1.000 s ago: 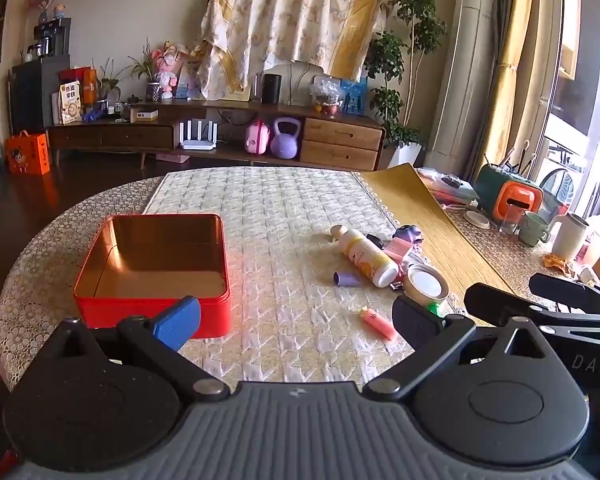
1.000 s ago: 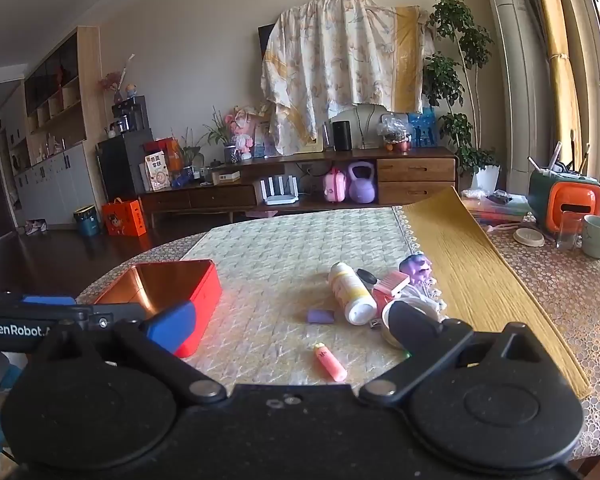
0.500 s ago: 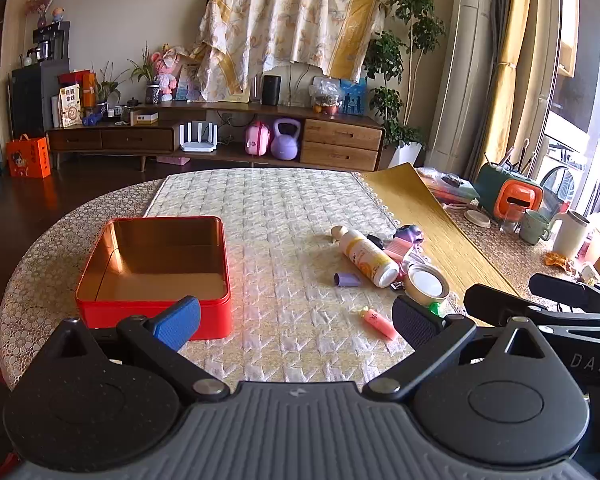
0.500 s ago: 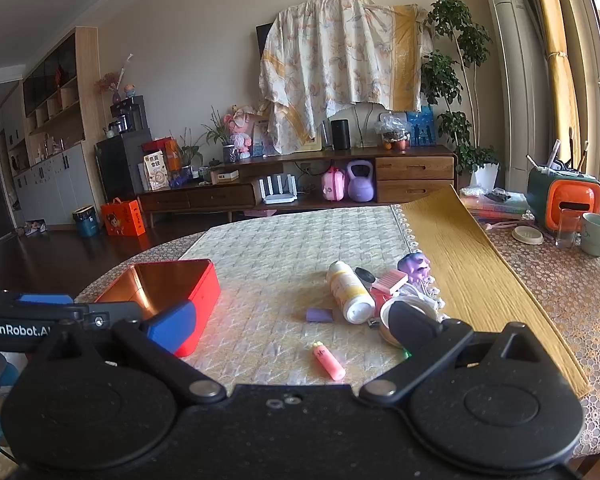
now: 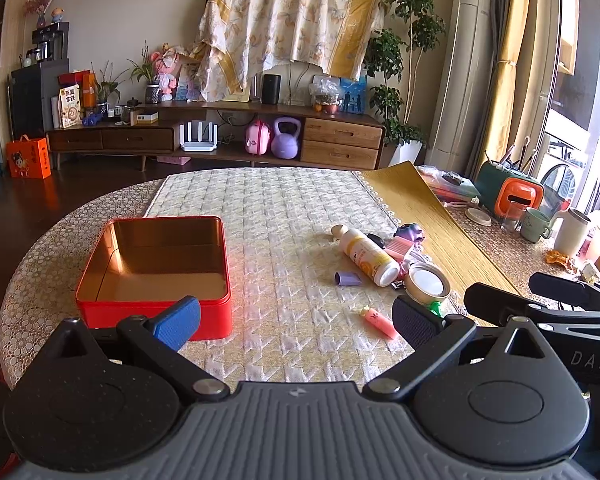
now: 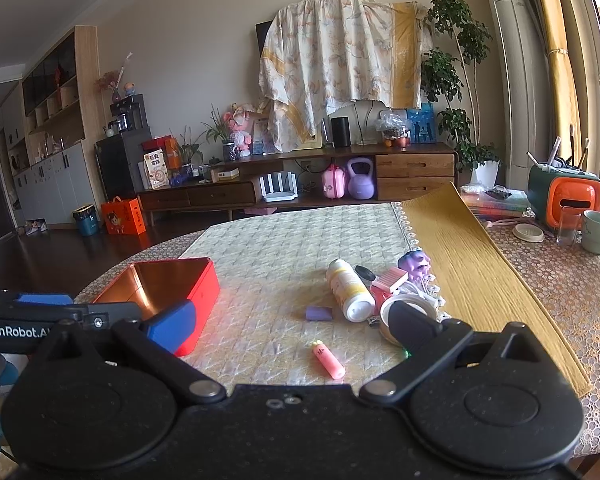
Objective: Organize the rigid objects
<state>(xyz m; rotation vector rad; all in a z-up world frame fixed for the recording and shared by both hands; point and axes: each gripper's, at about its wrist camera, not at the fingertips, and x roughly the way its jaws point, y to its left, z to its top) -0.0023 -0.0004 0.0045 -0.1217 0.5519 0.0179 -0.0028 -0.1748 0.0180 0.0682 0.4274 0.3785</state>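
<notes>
The task looks not yet started. The red tin (image 5: 152,268) stands open on the left part of the table (image 5: 292,216), and nothing lies inside it — only its golden bottom shows. All the small things are in a loose group well to the right of the tin: a white bottle (image 5: 366,256) lying on its side, a purple cap (image 5: 347,279) just beside it, a roll of tape (image 5: 427,282) near the bottle's end, a pink comb (image 5: 401,246) and a purple toy (image 5: 410,233) behind, and a pink tube (image 5: 378,321) alone at the front.

The left gripper (image 5: 296,320) hangs above the near edge of the table with its fingers wide apart and empty. The right gripper (image 6: 292,326) is also spread wide and holds nothing; the pink tube lies between its fingers in that view, but lower, on the cloth. I judge that every object is left to move into the tin — the pink tube seems the nearest first pick.
</notes>
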